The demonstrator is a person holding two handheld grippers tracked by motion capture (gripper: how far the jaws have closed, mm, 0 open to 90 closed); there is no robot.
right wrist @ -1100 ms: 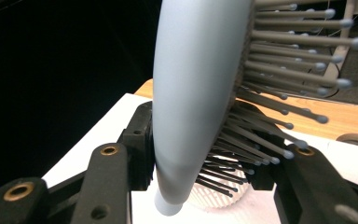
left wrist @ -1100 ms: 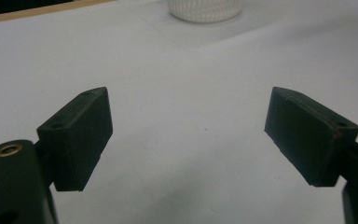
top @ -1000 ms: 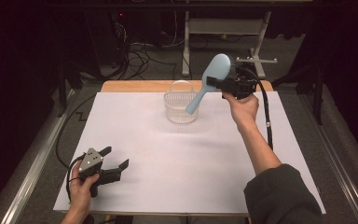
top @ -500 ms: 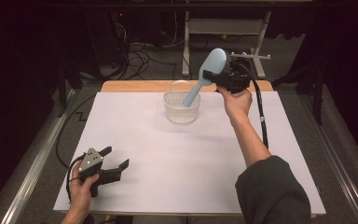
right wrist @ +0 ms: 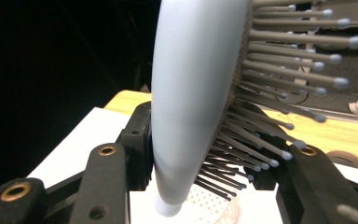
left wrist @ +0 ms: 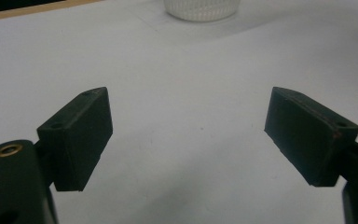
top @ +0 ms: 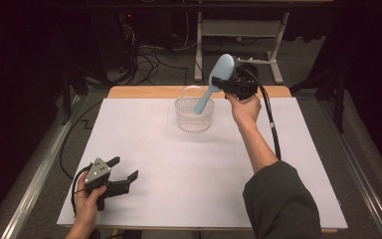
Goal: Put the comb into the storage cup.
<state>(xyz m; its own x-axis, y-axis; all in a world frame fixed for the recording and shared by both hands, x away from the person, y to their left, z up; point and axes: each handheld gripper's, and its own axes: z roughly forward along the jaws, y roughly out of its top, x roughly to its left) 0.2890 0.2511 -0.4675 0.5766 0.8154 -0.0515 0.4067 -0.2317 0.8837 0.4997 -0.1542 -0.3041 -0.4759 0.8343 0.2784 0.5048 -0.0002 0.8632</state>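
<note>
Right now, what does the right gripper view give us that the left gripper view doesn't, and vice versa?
Right gripper view: the right gripper shut on the pale blue plastic hairbrush, grey ball-tipped bristles to one side, handle end pointing down over the clear perforated plastic basket, with the wooden table edge behind.

Left gripper view: the left gripper with its black jaws wide apart, nothing between them, above bare white tabletop, and the basket's ribbed lower wall farther off.

Both share: the basket and the white tabletop.
</note>
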